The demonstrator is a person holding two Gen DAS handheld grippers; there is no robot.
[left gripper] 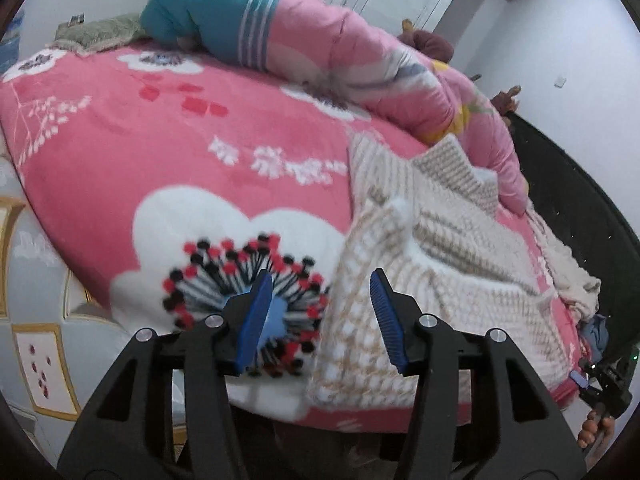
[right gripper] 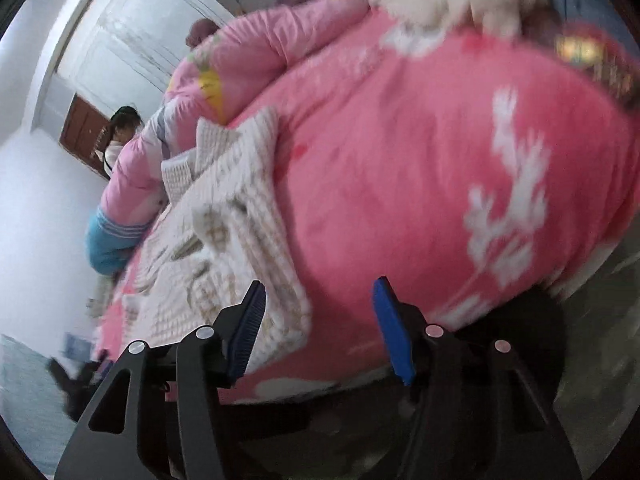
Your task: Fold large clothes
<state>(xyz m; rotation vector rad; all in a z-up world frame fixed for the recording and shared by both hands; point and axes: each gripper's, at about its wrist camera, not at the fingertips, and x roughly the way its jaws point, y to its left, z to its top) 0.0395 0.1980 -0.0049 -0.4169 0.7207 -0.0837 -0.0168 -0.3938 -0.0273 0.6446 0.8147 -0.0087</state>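
Both hand-held grippers are hanging over the near edge of the bed with their blue pads spread wide and nothing between them, so neither is gripping anything. The left hand-held gripper (left gripper: pixel 320 320) is hovering right over the near hem of the knit sweater (left gripper: pixel 420 264), with the hem's left corner sitting roughly between its pads. The right hand-held gripper (right gripper: pixel 320 328) is pointing at the sweater's near right corner; its left pad is over the knit and its right pad is over the bare pink blanket (right gripper: pixel 420 168).

Judging from that, the step in hand looks like grabbing the near hem at both corners. My take: go down onto the corners themselves and not the middle of the hem, and pinch the knit only, since that fuzzy blanket is right under it and would be easy to catch too. The right one probably needs to shift left toward the sweater first. The knit looks thick and floppy, so a deep bite should be holding better than a fingertip nip.

Further from the hem, the sweater is lying bunched, with a fold standing up mid-body and a sleeve or collar area crumpled against the pink quilt (left gripper: pixel 360 52). It likely wants flattening before any fold. Both views are blurry, so exact contact is hard to call.
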